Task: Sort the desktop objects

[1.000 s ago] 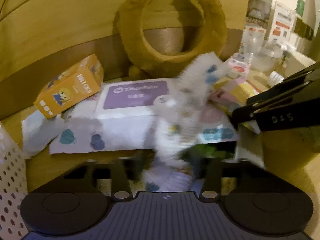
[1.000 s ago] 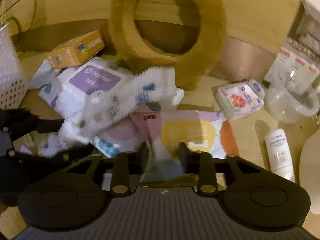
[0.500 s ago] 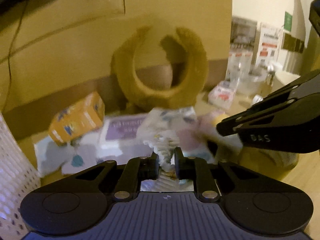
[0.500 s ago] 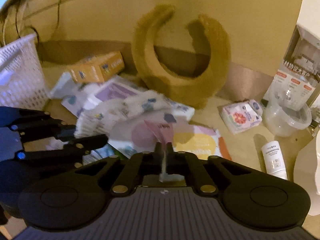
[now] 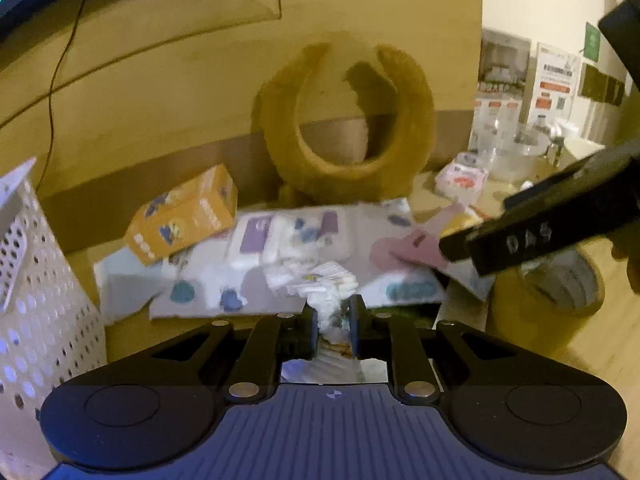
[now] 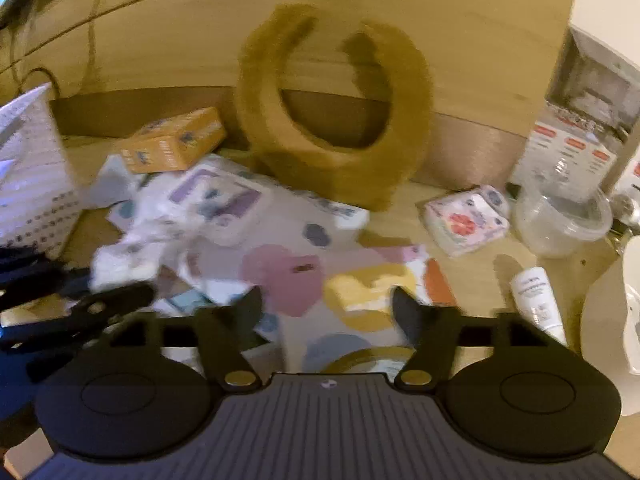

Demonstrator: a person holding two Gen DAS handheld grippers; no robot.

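Left gripper [image 5: 333, 322] clenched on crumpled white printed diaper [image 5: 316, 278], which spills ahead of jaws. Right gripper [image 6: 326, 300] released, jaws wide above pastel-patterned flat plastic pack [image 6: 320, 280].

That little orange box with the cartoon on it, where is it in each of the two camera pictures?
Left wrist view: the orange box sits left of centre, tilted, its lower end on the white patterned packs.
Right wrist view: the orange box is upper left, near the back wall.
Shared landmark: in both, the brown horseshoe-shaped plush cushion stands just to the box's right.
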